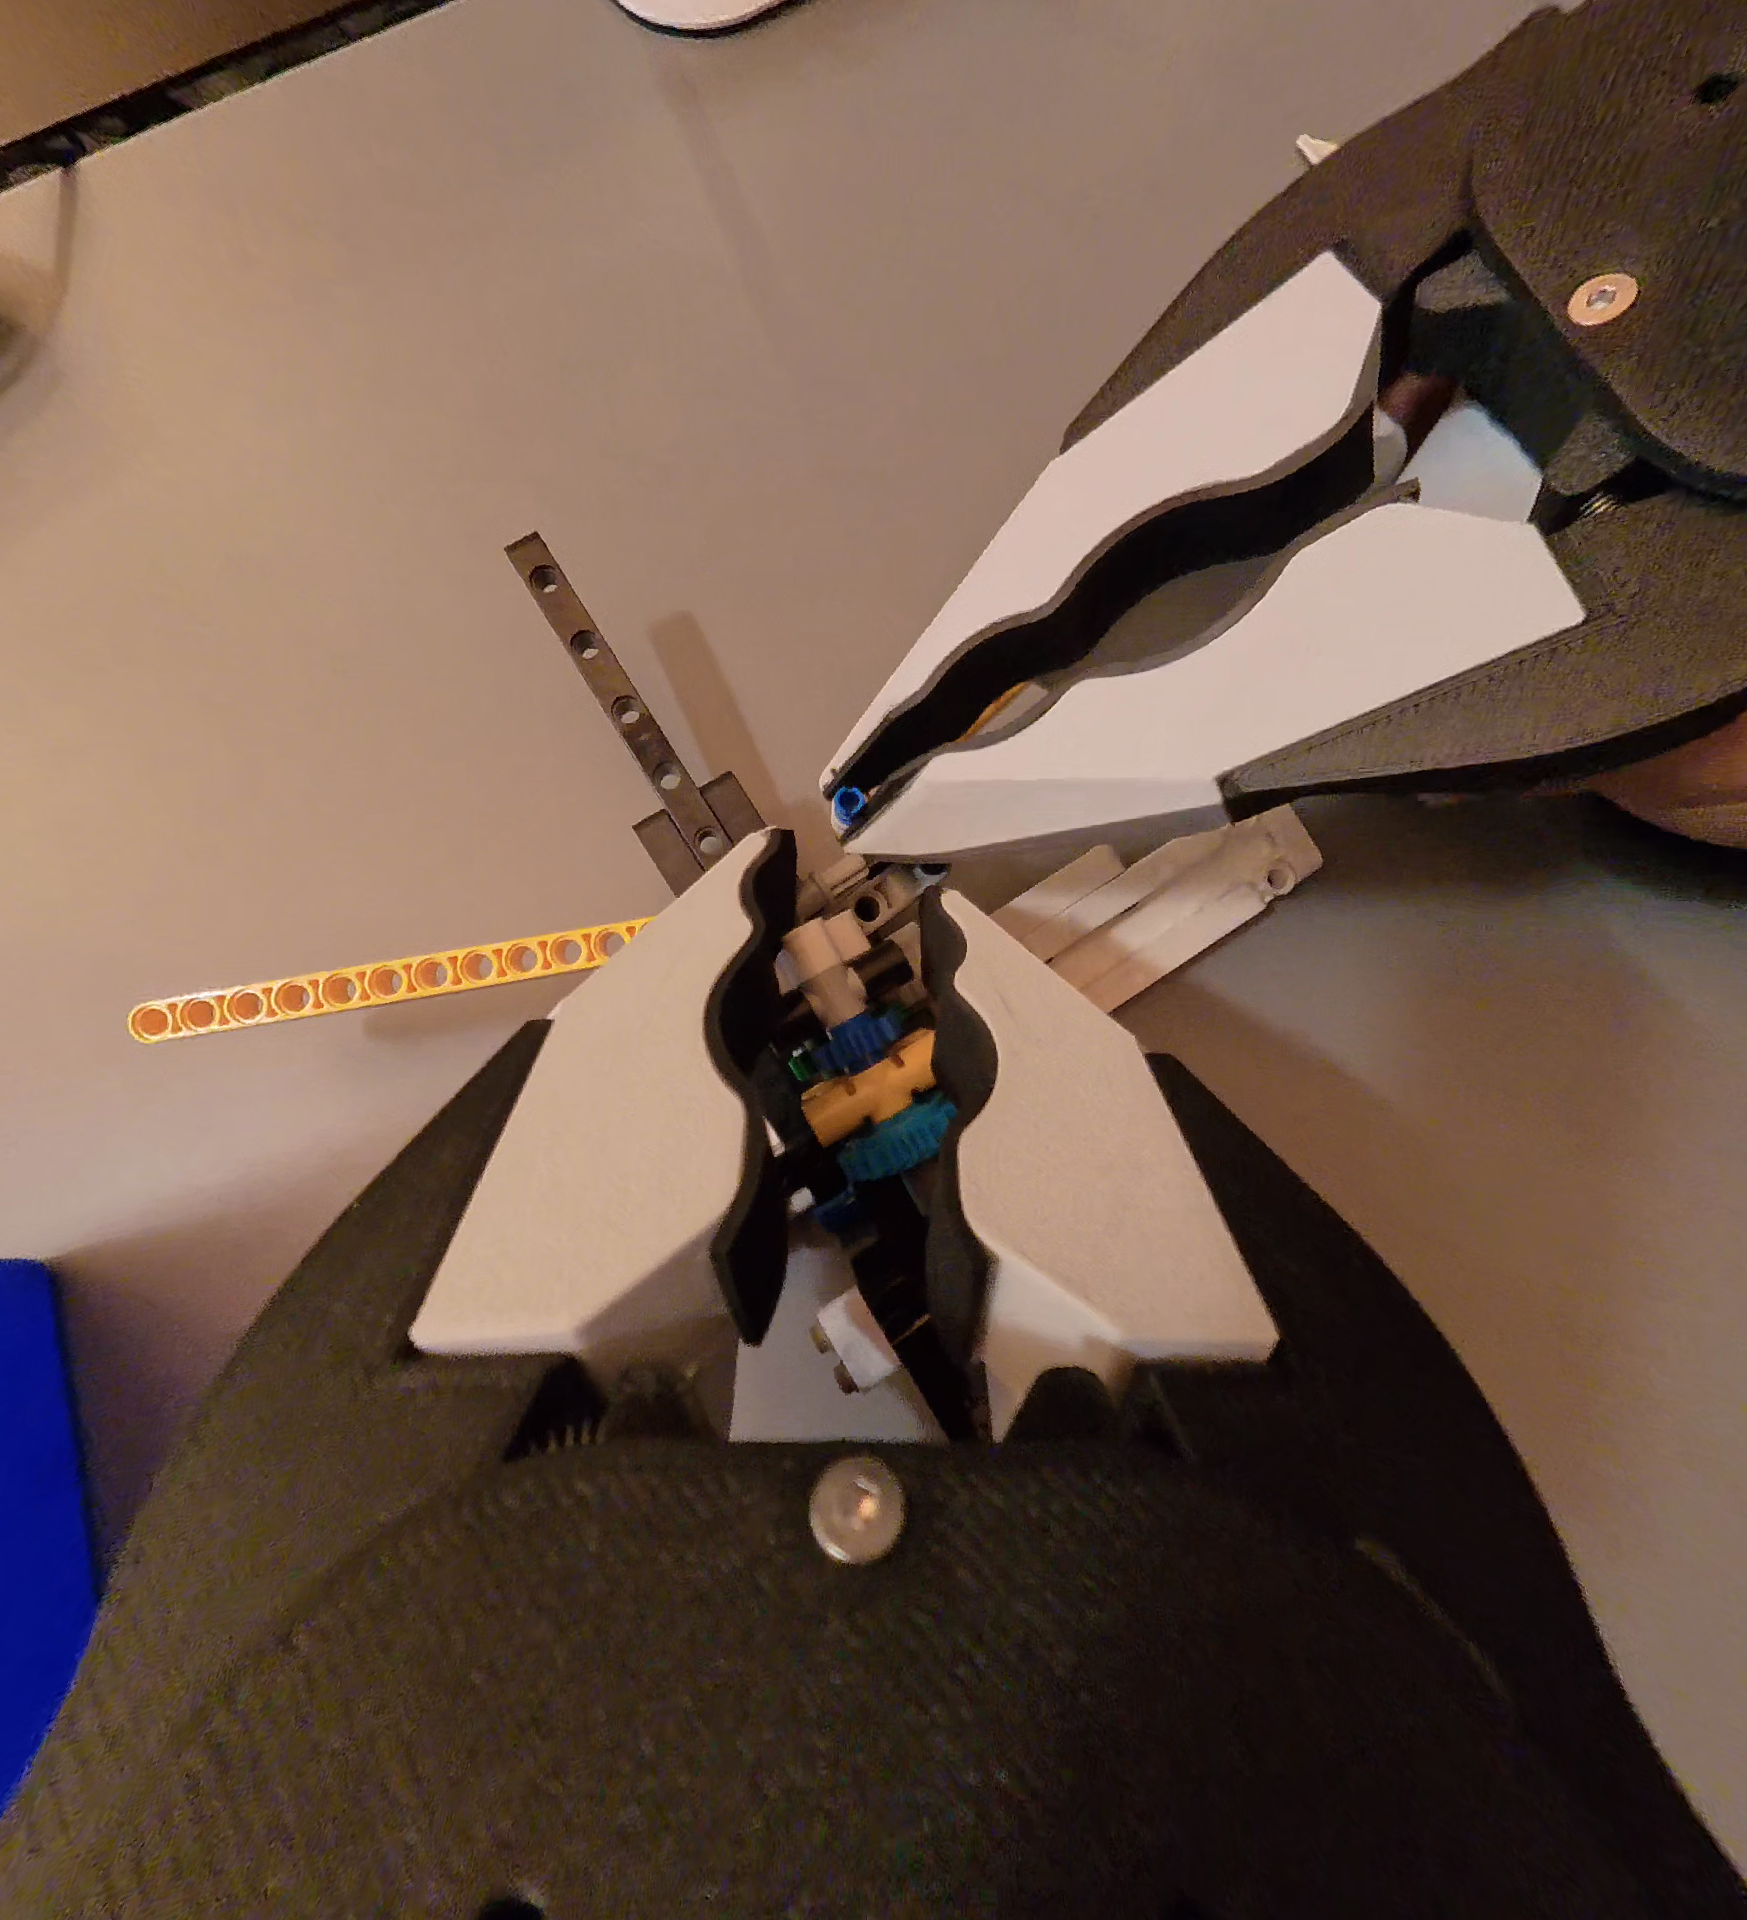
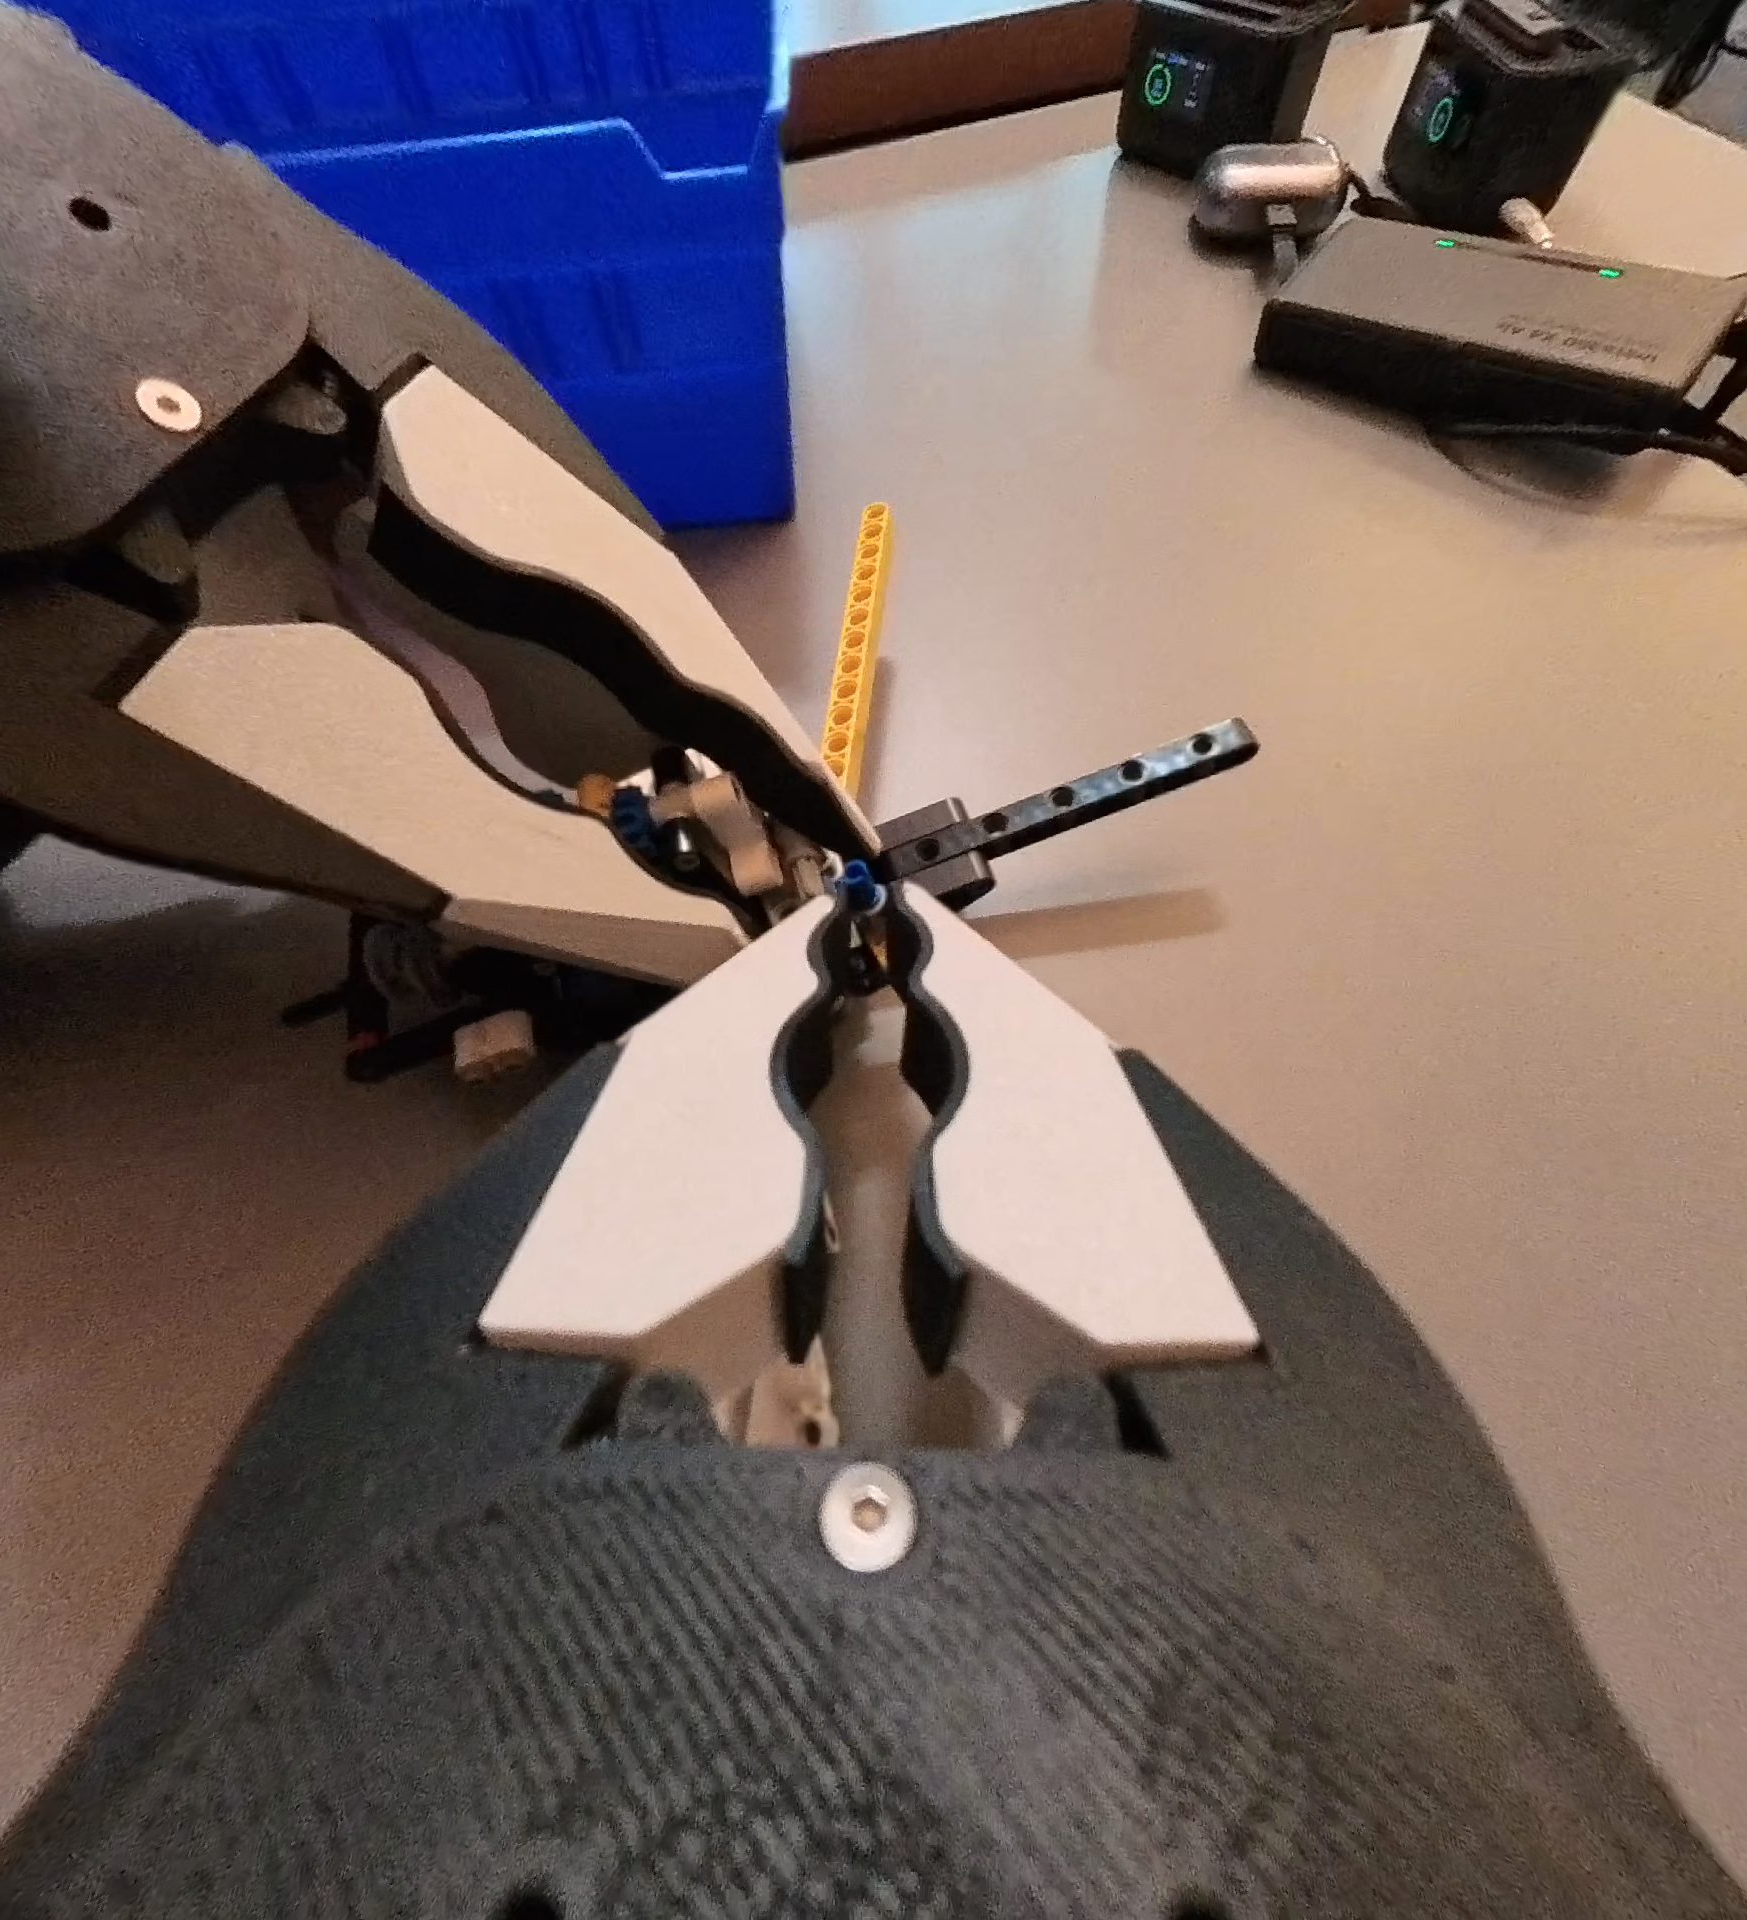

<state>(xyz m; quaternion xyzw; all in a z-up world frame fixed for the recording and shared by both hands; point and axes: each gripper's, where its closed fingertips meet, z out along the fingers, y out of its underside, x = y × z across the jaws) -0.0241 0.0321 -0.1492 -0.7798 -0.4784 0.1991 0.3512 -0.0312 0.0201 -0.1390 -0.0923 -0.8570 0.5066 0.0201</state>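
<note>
My left gripper (image 1: 853, 883) is shut on a small building-toy assembly (image 1: 869, 1081) of grey connectors, blue and teal gears and a tan barrel, with both pads pressed on its sides. A black holed beam (image 1: 599, 665) sticks out past its tips. My right gripper (image 2: 858, 902) is shut on a small blue pin (image 2: 856, 881) at its very tips, and the pin's end is right at the grey front of the assembly (image 2: 713, 821). The left wrist view shows the right gripper (image 1: 845, 816) pinching the blue pin (image 1: 848, 802) just above the left fingertips.
A long yellow holed beam (image 1: 381, 982) lies on the grey table (image 1: 329, 520). Pale grey beams (image 1: 1181, 894) lie under the right gripper. A blue bin (image 2: 536, 208) stands behind the left gripper. Black chargers and a flat black box (image 2: 1471, 322) sit far right. Loose dark parts (image 2: 433, 997) lie at the left. Left and right tips are no more than a few centimetres apart.
</note>
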